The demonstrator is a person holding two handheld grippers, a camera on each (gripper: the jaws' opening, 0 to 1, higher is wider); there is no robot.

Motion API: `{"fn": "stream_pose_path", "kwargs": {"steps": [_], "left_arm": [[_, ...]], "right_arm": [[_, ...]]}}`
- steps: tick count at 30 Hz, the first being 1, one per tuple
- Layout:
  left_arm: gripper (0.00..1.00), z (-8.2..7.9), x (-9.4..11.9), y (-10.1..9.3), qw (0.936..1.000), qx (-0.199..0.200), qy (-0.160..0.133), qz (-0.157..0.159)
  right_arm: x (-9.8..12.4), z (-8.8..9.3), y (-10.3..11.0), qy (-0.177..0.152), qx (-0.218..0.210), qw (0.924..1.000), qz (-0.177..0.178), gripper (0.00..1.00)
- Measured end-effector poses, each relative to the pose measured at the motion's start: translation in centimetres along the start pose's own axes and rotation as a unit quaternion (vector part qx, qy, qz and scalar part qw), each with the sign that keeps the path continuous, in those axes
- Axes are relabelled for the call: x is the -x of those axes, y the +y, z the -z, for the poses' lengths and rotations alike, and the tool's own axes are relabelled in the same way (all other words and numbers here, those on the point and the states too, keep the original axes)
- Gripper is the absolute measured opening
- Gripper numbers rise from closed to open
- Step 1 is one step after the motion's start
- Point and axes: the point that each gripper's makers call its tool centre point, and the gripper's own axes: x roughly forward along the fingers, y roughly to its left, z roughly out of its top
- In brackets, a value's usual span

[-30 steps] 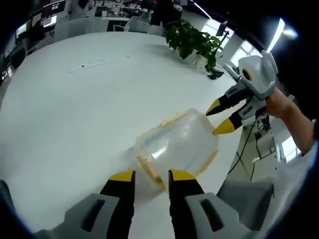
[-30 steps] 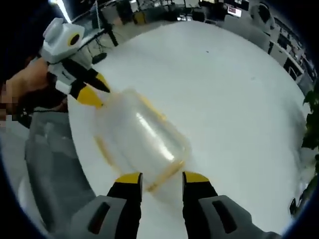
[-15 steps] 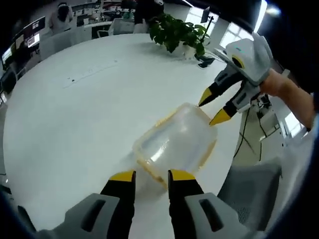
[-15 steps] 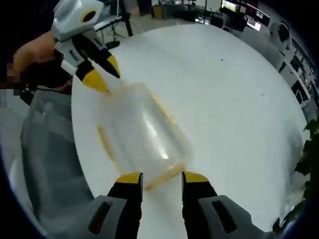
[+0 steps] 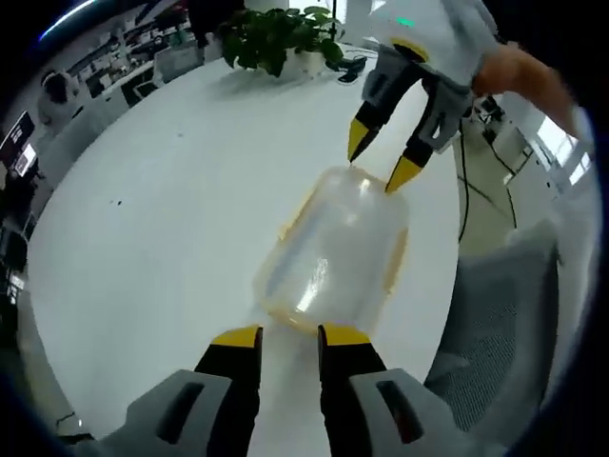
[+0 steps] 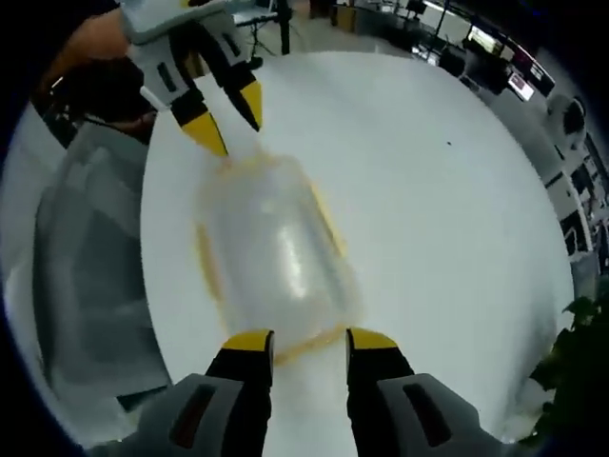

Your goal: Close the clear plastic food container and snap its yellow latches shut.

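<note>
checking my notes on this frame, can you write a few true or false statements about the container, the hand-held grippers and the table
1. The clear container lies on a white table. True.
2. The left hand-held gripper is clamped shut on a yellow latch. False: its jaws stand apart at the container's near end.
3. The right hand-held gripper is at the container's far end in the left gripper view. True.
4. A red mug stands beside the container. False: there is no mug by the container.
5. A potted plant stands at the table's far edge. True.
6. The right hand-held gripper's jaws are closed tight together. False: they are spread apart.
</note>
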Motion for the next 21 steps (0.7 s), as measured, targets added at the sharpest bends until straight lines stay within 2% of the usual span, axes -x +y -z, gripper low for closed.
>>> {"fn": "stream_pose_path", "kwargs": {"steps": [5,14,21], "left_arm": [[0.21,-0.2,-0.3,-0.5,0.9991,-0.042,0.007,0.005],[0.19,-1.1,-0.9,-1.4,0.9969,-0.077,0.005,0.015],[0.19,-1.4,-1.2,-1.6,0.9962,-0.084,0.004,0.021]], "right_arm": [[-0.1,-0.6,-0.2,-0.002,0.03,0.9995,0.011,0.21],[-0.5,-1.6,0.5,-0.007,0.062,0.9981,0.002,0.2],[-0.7,-2.2,0.8,-0.014,0.071,0.9974,0.0,0.2]]}}
